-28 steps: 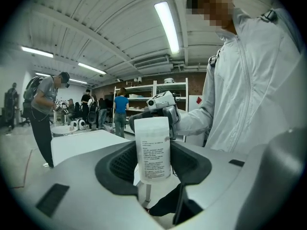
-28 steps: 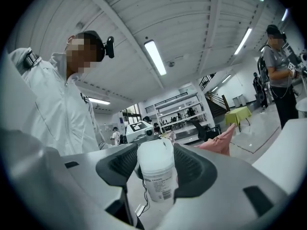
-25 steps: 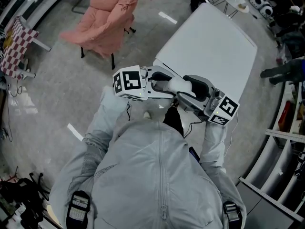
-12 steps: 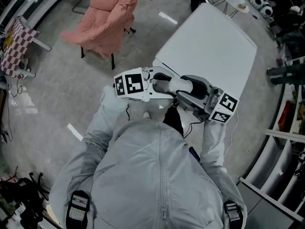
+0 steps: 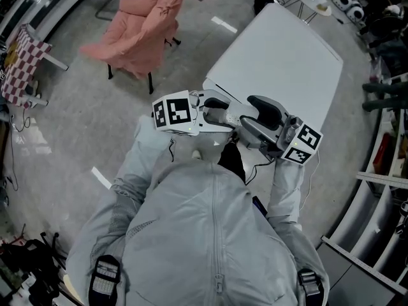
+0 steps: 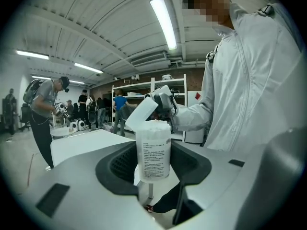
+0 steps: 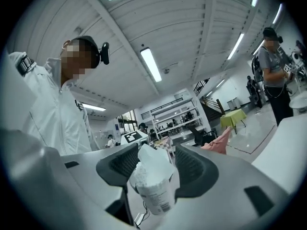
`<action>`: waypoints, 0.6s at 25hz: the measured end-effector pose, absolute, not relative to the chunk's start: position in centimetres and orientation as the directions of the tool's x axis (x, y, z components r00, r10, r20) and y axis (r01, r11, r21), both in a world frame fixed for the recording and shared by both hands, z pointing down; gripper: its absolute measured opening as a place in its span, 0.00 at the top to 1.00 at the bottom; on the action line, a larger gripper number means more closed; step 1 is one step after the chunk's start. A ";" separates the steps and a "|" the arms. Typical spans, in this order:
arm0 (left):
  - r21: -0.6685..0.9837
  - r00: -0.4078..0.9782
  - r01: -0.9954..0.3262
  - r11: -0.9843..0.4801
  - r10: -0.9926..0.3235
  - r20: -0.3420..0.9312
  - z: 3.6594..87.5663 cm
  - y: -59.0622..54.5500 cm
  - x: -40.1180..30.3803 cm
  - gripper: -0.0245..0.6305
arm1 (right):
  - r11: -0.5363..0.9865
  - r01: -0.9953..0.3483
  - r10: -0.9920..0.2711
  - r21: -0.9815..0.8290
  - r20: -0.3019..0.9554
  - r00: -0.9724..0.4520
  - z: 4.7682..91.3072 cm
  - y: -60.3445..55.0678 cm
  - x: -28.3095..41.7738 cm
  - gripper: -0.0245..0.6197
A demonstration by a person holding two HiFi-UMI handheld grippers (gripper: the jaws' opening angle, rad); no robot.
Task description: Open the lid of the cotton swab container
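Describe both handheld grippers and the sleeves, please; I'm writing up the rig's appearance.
The left gripper and right gripper have pale grey moulded shells and wide fingers with black ribbed lining. Each carries a white marker cube printed with black squares. A thin dark cable trails below. The sleeves are light grey, jacket-like.
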State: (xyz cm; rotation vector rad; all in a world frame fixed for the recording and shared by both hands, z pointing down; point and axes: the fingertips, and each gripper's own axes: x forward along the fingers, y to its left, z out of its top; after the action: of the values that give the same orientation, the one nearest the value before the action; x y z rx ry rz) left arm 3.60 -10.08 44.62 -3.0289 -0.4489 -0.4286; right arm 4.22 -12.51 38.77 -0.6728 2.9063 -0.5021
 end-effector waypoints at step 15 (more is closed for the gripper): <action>-0.020 0.918 0.334 -0.942 0.320 0.234 44.2 -8.9 4.0 0.64 | 0.711 -0.588 -0.646 -0.387 -0.029 -0.762 38.8 -16.5 7.4 0.59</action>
State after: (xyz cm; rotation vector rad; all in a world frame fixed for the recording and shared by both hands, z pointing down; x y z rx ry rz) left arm 4.01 -8.93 44.24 -3.0187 -0.5152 -0.3527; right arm 7.37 -16.50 38.78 -1.0009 2.7533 -0.5387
